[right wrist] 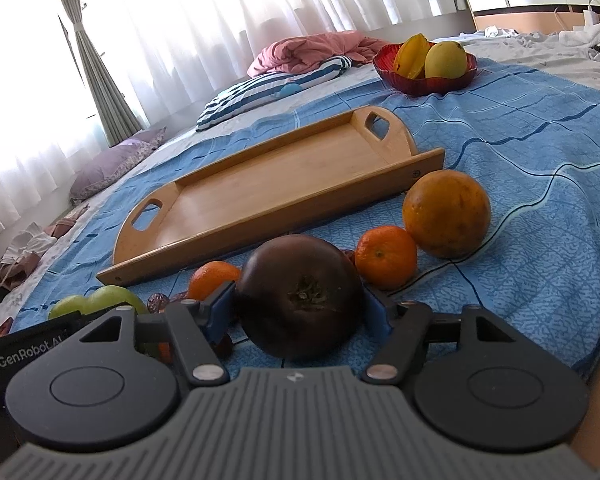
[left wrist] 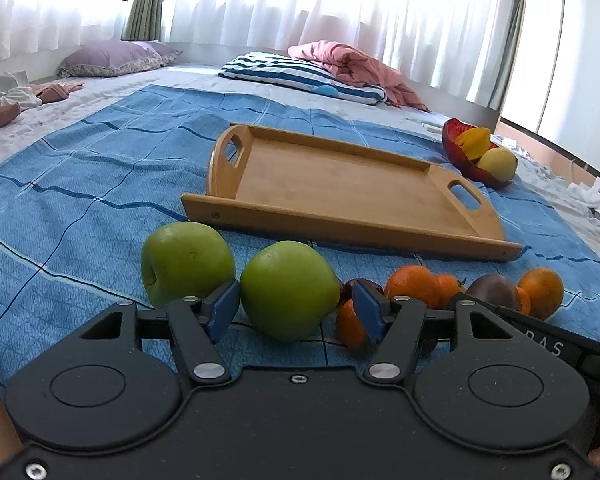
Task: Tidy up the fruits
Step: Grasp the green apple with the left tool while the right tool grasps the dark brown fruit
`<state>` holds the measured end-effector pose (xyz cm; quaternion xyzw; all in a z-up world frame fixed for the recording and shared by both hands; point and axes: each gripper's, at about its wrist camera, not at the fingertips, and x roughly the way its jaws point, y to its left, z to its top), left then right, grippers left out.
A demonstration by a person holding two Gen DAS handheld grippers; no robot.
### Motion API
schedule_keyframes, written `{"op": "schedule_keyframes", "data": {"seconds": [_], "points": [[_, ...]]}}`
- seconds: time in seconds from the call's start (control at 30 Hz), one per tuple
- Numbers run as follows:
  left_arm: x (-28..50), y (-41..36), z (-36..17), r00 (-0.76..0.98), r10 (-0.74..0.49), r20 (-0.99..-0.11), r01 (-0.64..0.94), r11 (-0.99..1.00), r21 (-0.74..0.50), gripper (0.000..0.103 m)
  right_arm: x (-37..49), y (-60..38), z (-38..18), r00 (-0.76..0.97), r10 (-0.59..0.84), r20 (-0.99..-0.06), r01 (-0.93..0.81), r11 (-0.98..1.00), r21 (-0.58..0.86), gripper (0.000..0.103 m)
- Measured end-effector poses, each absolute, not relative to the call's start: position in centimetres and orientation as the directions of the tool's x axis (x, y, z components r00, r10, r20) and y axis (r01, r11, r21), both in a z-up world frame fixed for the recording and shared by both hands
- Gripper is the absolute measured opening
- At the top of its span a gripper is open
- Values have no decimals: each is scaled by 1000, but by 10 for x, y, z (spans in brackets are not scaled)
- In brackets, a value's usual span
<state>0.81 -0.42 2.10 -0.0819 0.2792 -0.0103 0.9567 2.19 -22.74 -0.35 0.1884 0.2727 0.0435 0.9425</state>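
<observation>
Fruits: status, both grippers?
Left gripper open around a green apple. Right gripper closing on a dark fruit, contact unclear. Wooden tray bare, path clear.

Two glossy green apples (left wrist: 188, 264) and (left wrist: 289, 289); a dark purple-brown round fruit (right wrist: 299, 295); bright orange citrus fruits, small (right wrist: 385, 256) and large, dull-speckled (right wrist: 446, 213). Pale honey-coloured bamboo tray (left wrist: 340, 184). Blue cloth (left wrist: 80, 184) with darker and lighter blue grid lines. Translucent red bowl (right wrist: 424, 80) holding yellow fruit. Navy-and-white striped pillow (left wrist: 300, 76); pink blanket (left wrist: 356, 68); lilac pillow (left wrist: 112, 58). Blue gripper pads (left wrist: 224, 312) on black linkages.
</observation>
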Motion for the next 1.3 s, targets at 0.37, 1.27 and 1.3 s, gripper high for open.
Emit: {"op": "schedule_keyframes", "data": {"seconds": [0.37, 1.27, 1.3], "points": [[-7, -7, 24, 851, -51, -523, -13, 993, -119, 52, 13, -224, 0, 856, 166, -490, 14, 940, 341, 66], [-19, -14, 9, 861, -27, -507, 3, 999, -49, 60, -17, -216, 5, 866, 106, -490, -8, 980, 197, 66], [-18, -15, 7, 860, -18, -509, -5, 999, -44, 57, -17, -216, 5, 865, 105, -490, -8, 981, 196, 66]]}}
